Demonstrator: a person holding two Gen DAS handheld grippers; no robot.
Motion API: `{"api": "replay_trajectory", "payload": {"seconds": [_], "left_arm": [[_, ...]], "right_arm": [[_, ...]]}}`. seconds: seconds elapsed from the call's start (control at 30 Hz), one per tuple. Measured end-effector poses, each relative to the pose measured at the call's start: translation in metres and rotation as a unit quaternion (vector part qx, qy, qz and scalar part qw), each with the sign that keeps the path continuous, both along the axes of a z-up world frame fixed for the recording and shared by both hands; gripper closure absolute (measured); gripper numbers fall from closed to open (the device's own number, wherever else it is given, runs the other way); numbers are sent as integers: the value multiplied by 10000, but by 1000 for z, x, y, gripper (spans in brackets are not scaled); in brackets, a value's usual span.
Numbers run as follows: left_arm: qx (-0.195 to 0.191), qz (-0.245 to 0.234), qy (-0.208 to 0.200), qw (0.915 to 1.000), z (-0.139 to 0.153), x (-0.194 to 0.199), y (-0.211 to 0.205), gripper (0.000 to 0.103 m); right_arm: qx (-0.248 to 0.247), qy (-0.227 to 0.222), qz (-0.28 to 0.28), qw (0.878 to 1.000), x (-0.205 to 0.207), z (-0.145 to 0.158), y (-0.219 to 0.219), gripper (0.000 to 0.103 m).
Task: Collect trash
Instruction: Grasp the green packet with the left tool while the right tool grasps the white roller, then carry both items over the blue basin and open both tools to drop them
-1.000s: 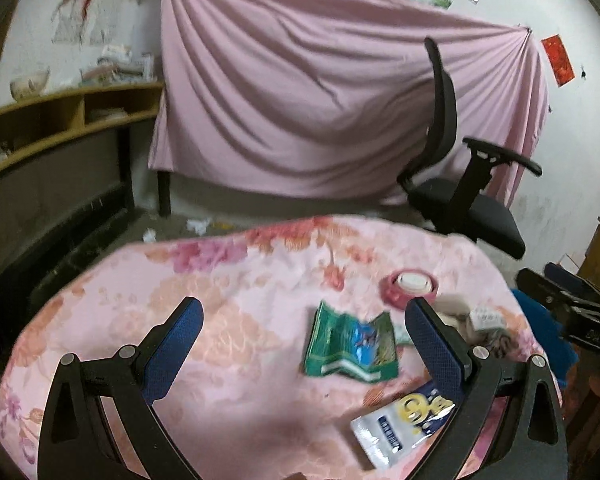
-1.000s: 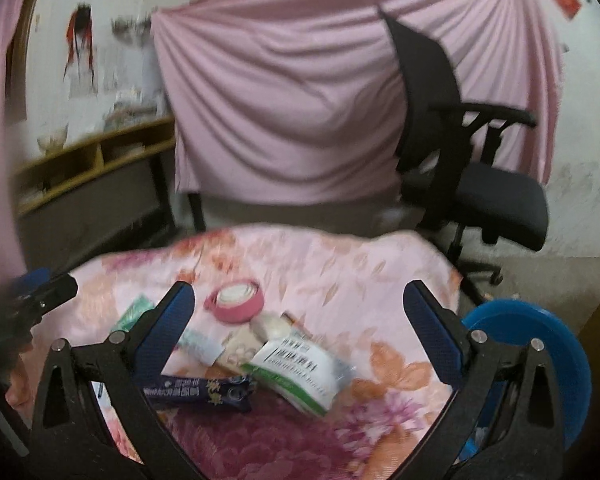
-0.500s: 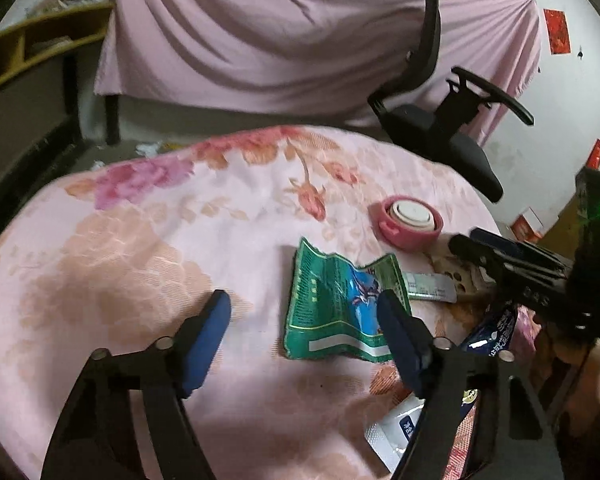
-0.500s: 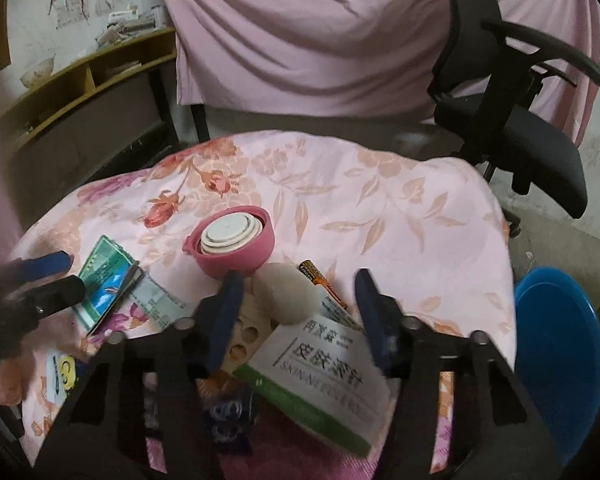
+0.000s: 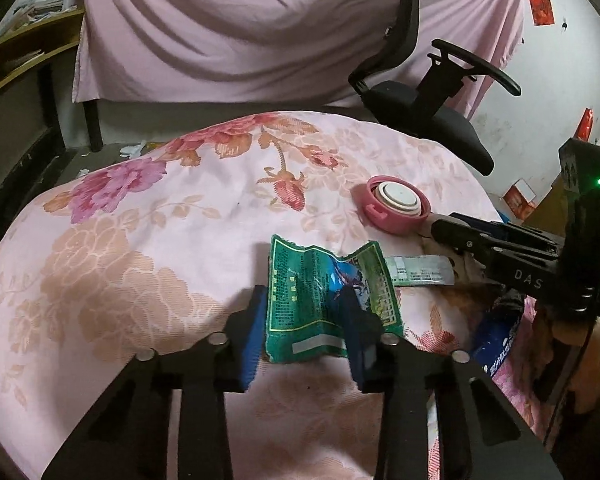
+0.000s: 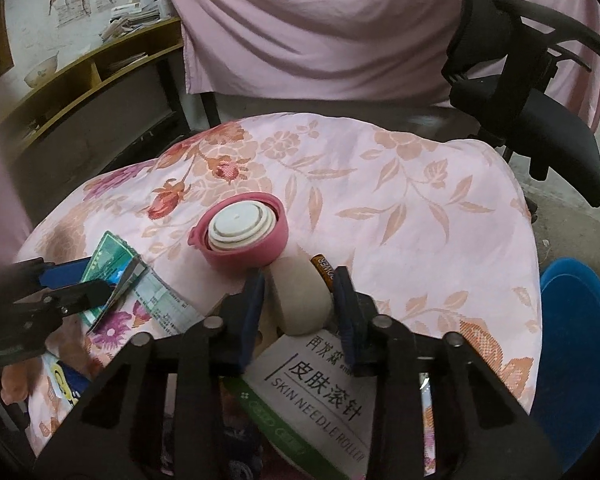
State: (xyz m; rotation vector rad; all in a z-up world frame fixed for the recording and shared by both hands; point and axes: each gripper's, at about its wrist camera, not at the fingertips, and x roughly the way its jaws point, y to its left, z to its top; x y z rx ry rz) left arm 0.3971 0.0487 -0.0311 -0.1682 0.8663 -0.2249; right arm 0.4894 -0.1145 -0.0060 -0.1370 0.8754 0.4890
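Note:
In the left wrist view my left gripper [image 5: 304, 316] is shut on a crumpled green wrapper [image 5: 320, 300] that lies on the flowered pink cloth [image 5: 140, 240]. In the right wrist view my right gripper [image 6: 300, 300] is shut on a beige egg-shaped object [image 6: 300, 298] that rests by a white box [image 6: 320, 396] printed "SKIN NEEDLE ROLLER". The green wrapper also shows in the right wrist view [image 6: 108, 260], pinched by the left gripper [image 6: 96, 292]. The right gripper [image 5: 456, 236] reaches in from the right in the left wrist view.
A pink collapsible cup [image 6: 240, 236] stands just beyond the egg-shaped object; it also shows in the left wrist view [image 5: 396, 204]. A pale sachet [image 5: 420, 270] and a blue-white packet [image 5: 496, 344] lie nearby. A blue bin [image 6: 572, 352] stands at the right. A black office chair [image 6: 532, 92] is behind.
Both grippers moved down and forward to the cloth and closed: the left on the green wrapper, the right on the beige egg-shaped object.

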Motion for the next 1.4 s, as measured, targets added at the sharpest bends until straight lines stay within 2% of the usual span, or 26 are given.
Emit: {"api": "replay_trajectory", "payload": {"seconds": [0.07,0.17,0.43,0.63,0.83,1.0,1.2,1.4], "left_arm": [[51,-26,-18,10000,1,-1,-3,82],[199,-75,-91,9997,3,-3,-8,85],[298,-35,-259,9992,9,-7,-19,90],[315,27,-607,9977,27,-14,-29,90],[249,151,-1178,9926,56,-21,-45,90],[47,226,-1719,9848,82,-28,-59,90],[-105,124,-2419,9702,115,-35,-91,90],[-217,-191,-2942,9553,141,-37,-137,90]], "right_arm": [[26,-16,-1,10000,-1,1,-1,53],[81,-42,11,10000,-4,2,-2,54],[295,-360,-84,9989,-15,13,-11,54],[480,-829,-195,9952,-29,27,-21,54],[761,-1404,-397,9864,-45,46,-36,54],[1009,-2035,-644,9717,-60,69,-56,54],[1364,-2854,-1126,9420,-81,99,-94,54],[1572,-3389,-1592,9138,-101,118,-131,54]]}}
